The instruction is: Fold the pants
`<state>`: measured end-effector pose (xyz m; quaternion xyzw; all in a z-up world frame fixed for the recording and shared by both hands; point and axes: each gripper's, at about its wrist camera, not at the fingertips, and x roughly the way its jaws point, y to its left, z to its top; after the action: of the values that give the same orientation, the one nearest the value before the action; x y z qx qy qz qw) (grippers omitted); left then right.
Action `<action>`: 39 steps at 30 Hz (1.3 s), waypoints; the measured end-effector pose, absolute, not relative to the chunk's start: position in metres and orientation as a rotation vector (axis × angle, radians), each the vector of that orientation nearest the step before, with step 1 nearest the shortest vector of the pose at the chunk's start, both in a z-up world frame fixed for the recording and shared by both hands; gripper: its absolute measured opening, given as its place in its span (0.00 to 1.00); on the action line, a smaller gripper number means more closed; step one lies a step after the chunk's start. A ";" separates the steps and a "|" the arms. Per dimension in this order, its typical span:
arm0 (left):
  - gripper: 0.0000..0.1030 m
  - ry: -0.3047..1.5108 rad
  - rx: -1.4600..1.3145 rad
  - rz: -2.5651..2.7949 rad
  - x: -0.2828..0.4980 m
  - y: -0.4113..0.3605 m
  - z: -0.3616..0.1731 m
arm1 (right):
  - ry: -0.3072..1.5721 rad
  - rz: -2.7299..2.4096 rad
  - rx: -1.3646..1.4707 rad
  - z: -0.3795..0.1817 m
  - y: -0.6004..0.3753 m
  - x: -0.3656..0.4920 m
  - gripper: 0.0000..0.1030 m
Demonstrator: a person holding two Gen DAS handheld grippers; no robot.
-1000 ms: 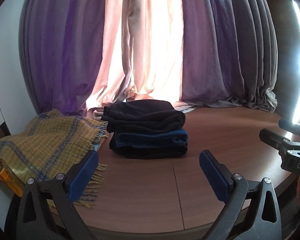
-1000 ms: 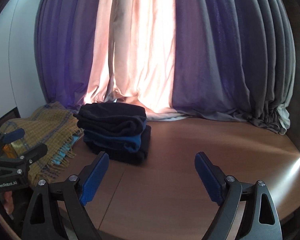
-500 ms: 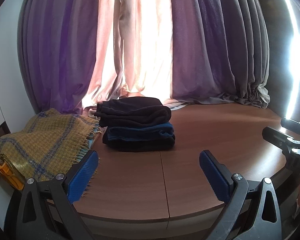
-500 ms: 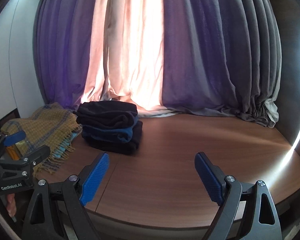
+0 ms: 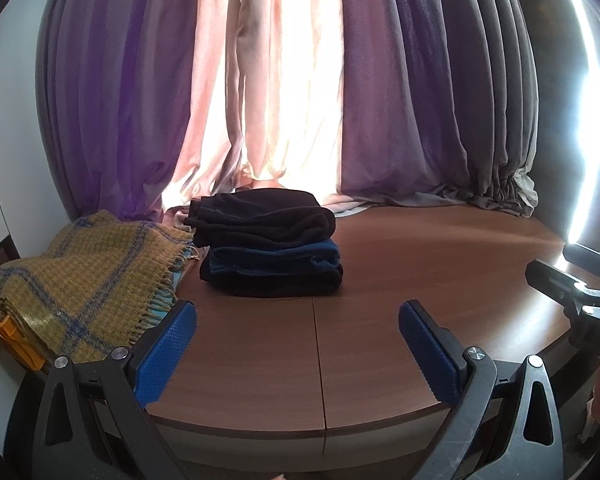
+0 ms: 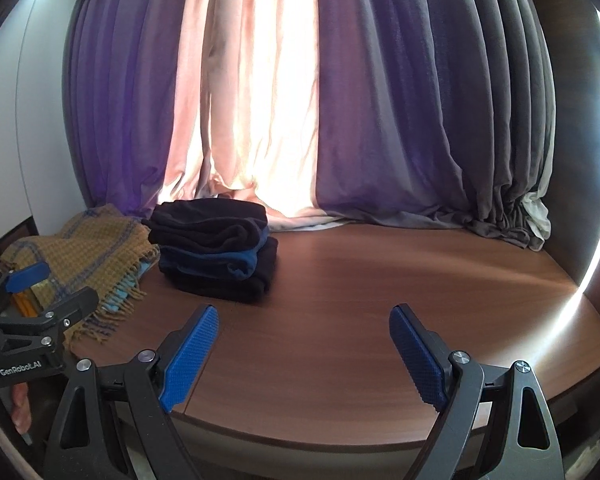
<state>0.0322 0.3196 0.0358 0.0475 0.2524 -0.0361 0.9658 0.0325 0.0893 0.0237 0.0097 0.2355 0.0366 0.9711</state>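
Observation:
A stack of folded dark pants [image 5: 269, 245], black on top, blue in the middle, black below, sits at the back left of the wooden table [image 5: 420, 264]. It also shows in the right wrist view [image 6: 217, 249]. My left gripper [image 5: 298, 336] is open and empty, held over the table's front edge, well short of the stack. My right gripper [image 6: 303, 344] is open and empty, to the right of the stack and nearer the front. The right gripper shows at the right edge of the left wrist view [image 5: 576, 284]; the left gripper shows at the left of the right wrist view [image 6: 36, 312].
A yellow and blue plaid blanket [image 5: 80, 280] with fringe lies left of the stack, over an orange object [image 5: 14, 340]. Purple and pink curtains [image 5: 300, 100] hang behind the table. A seam [image 5: 318, 352] runs along the table top.
Both grippers have drawn back and lifted slightly from the stack; more of the table's front edge shows. The stack and blanket have not moved. Both grippers stay open.

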 end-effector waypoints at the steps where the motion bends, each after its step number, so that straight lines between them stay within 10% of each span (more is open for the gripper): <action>1: 1.00 0.511 0.096 -0.071 0.031 0.319 0.036 | 0.477 0.074 0.019 0.023 0.089 0.032 0.86; 39: 1.00 0.486 0.107 -0.039 0.023 0.319 0.046 | 0.470 0.060 0.020 0.026 0.085 0.028 0.86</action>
<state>0.0226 0.3188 0.0463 0.0529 0.2405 -0.0192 0.9690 0.0282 0.0849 0.0258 0.0100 0.2326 0.0299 0.9721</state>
